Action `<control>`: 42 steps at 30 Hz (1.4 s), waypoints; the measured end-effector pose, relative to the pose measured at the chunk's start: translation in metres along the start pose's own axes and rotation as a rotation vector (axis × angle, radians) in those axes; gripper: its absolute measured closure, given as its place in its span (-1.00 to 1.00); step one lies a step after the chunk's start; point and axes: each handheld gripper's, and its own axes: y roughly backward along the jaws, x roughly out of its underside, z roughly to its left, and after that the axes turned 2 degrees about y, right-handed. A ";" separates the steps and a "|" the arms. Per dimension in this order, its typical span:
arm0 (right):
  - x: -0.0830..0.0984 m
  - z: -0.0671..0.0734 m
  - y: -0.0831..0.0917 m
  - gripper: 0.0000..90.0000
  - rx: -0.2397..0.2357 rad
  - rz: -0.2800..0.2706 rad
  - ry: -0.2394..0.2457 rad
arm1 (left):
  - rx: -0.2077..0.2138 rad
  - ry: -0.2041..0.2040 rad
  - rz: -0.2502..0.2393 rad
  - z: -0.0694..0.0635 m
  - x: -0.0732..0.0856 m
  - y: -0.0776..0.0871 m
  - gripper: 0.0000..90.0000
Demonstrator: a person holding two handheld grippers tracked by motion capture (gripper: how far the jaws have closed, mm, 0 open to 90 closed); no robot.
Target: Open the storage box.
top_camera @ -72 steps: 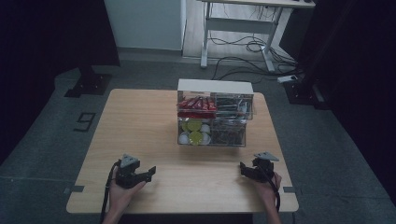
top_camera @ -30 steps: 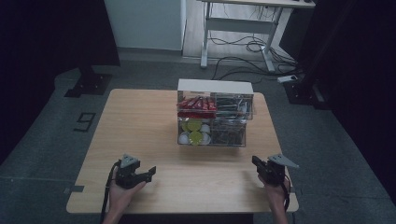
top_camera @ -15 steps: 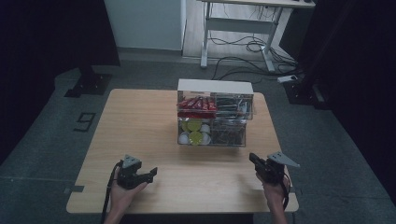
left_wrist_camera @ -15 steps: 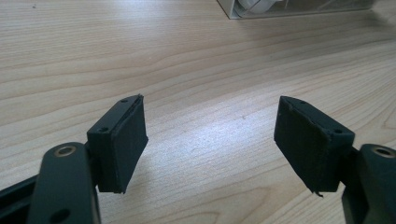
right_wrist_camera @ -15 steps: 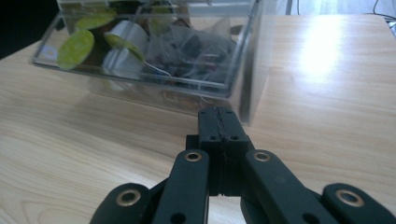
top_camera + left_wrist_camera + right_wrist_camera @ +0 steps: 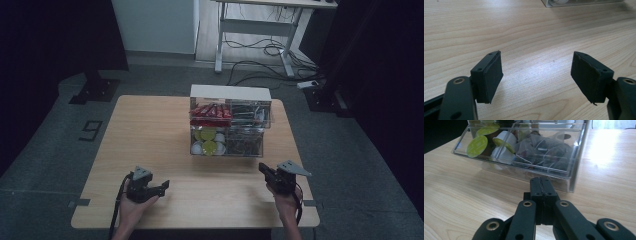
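Note:
A clear plastic organizer box (image 6: 227, 127) stands in the middle of the wooden table (image 6: 150, 130). It holds red packets (image 6: 210, 111), green-lidded white capsules (image 6: 207, 142) and tea bags (image 6: 245, 140). My left gripper (image 6: 161, 188) rests low over the table's front left, jaws wide apart with bare wood between them (image 6: 536, 72). My right gripper (image 6: 263, 171) sits at the front right, jaws pressed together with nothing between them (image 6: 541, 185), pointing at the box's lower drawer, where capsules (image 6: 499, 141) and tea bags (image 6: 544, 152) lie.
The box has a white back (image 6: 230, 91). Past the table's far edge are a desk frame (image 6: 255, 30) with cables (image 6: 260, 62) on the grey floor, and black stands (image 6: 95, 87) at the left. Bare wood lies left of and in front of the box.
My right gripper has shifted along the front right edge and now points at the box. The left gripper has turned slightly to the right. The box has not moved.

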 end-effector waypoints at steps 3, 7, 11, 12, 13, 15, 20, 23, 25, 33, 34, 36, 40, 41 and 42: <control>0.000 0.003 -0.004 0.99 -0.004 0.000 0.005 | -0.001 0.000 0.001 0.000 0.000 0.000 -0.43; -0.001 0.005 -0.008 0.99 -0.010 0.006 0.006 | -0.004 0.007 0.000 0.001 0.001 -0.001 -0.43; -0.002 0.005 -0.009 0.99 -0.009 0.006 0.001 | -0.002 0.008 0.004 0.002 0.001 -0.001 -0.43; -0.003 0.006 -0.011 0.99 -0.008 0.006 0.003 | -0.002 0.008 0.003 0.002 0.001 -0.001 -0.43; -0.003 0.006 -0.011 0.99 -0.008 0.006 0.003 | -0.002 0.008 0.003 0.002 0.001 -0.001 -0.43; -0.003 0.006 -0.012 0.99 -0.011 0.007 0.004 | -0.003 0.009 0.002 0.001 0.001 -0.001 -0.43; -0.006 0.009 -0.020 0.99 -0.019 0.009 0.007 | -0.001 0.009 0.004 0.002 0.001 -0.001 -0.44; -0.006 0.009 -0.026 0.99 -0.025 0.014 -0.002 | -0.003 0.010 0.006 0.002 0.001 -0.001 -0.44; -0.006 0.010 -0.029 0.99 -0.029 0.023 -0.004 | -0.004 0.011 0.008 0.003 0.001 -0.001 -0.44; 0.001 0.011 -0.044 0.99 -0.030 0.061 0.007 | 0.002 0.017 0.010 0.004 0.001 -0.002 -0.45; 0.001 0.011 -0.045 0.99 -0.029 0.067 0.009 | 0.001 0.017 0.012 0.004 0.001 -0.002 -0.45; 0.002 0.011 -0.048 0.99 -0.027 0.068 0.011 | 0.000 0.015 0.014 0.004 0.001 -0.002 -0.45; 0.003 0.010 -0.054 0.99 -0.022 0.078 0.010 | 0.001 0.017 0.012 0.004 0.001 -0.002 -0.45; 0.003 0.010 -0.055 0.99 -0.020 0.079 0.013 | 0.001 0.017 0.011 0.004 0.001 -0.002 -0.45; 0.003 0.010 -0.057 0.99 -0.020 0.081 0.011 | 0.001 0.017 0.011 0.004 0.001 -0.002 -0.45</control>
